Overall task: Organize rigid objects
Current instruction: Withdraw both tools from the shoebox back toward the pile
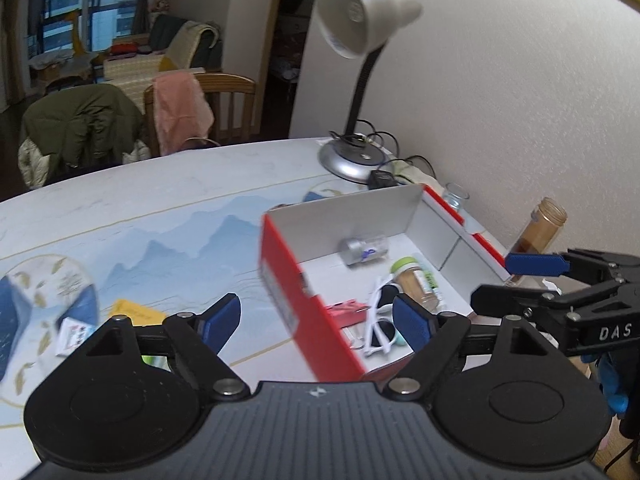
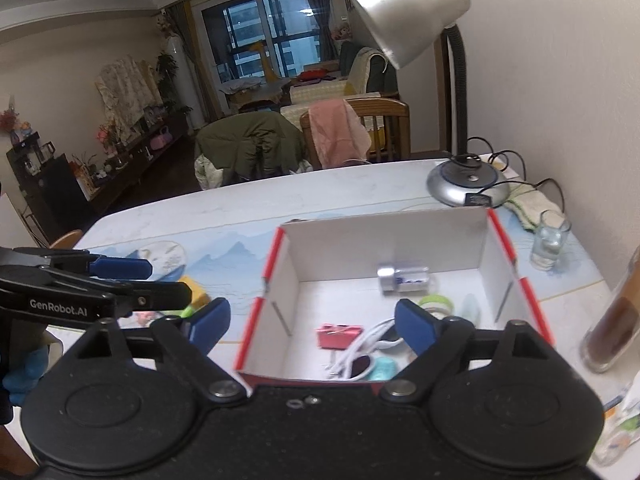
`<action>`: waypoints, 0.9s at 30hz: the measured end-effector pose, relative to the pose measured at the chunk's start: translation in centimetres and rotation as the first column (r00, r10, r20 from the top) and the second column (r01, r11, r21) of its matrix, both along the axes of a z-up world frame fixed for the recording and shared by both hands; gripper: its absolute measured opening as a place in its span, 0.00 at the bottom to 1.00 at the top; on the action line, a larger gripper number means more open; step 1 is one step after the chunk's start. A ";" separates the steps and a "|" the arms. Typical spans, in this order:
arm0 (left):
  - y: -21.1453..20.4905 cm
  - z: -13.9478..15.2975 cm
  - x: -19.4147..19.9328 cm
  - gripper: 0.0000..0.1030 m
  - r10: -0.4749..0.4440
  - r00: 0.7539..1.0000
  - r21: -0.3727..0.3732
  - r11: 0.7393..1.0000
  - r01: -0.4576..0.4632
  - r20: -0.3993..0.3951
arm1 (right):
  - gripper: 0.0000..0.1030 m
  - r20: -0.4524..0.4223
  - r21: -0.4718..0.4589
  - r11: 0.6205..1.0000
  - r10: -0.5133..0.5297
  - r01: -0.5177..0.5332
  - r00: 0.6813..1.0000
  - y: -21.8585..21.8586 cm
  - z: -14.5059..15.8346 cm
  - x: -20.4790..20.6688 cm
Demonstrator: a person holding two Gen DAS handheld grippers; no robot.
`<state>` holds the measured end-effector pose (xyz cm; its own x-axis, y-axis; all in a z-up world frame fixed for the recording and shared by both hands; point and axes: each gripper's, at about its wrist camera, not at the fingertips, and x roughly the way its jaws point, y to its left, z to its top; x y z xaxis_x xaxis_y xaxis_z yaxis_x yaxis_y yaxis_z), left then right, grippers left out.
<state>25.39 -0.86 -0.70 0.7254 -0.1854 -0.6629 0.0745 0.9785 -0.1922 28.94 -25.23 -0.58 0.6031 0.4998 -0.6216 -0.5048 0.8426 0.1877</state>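
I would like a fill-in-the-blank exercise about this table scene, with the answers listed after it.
1. The white sunglasses lie inside the red ____.
2. Both the left gripper and the right gripper have their jaws ____.
3. The silver desk lamp stands ____ the box, near the wall.
4. The clear glass stands ____ the box, on the table.

Answers: box; open; behind; outside
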 end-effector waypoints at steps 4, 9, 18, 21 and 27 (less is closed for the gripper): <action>3.0 0.3 -1.4 0.89 0.029 0.999 -0.015 0.999 -0.029 0.012 | 0.90 -0.014 0.011 1.000 0.018 -0.018 1.000 2.0 -0.2 -1.3; 6.9 0.3 -2.9 0.98 0.064 0.997 -0.039 0.997 -0.063 0.031 | 0.90 -0.035 -0.002 0.999 0.035 -0.035 0.999 5.0 -0.7 -2.8; 12.8 -1.6 -4.3 1.00 0.089 0.996 -0.041 0.995 -0.088 0.018 | 0.90 -0.082 -0.032 0.997 0.066 -0.069 0.994 10.0 -2.5 -4.7; 14.3 -3.3 -4.5 1.00 0.093 0.996 -0.021 0.995 -0.093 0.001 | 0.90 -0.095 -0.047 0.996 0.074 -0.079 0.993 11.7 -3.2 -5.5; 16.8 -6.4 -5.1 1.00 0.105 0.994 -0.011 0.994 -0.105 -0.020 | 0.90 -0.111 -0.073 0.992 0.094 -0.102 0.989 14.9 -4.5 -6.8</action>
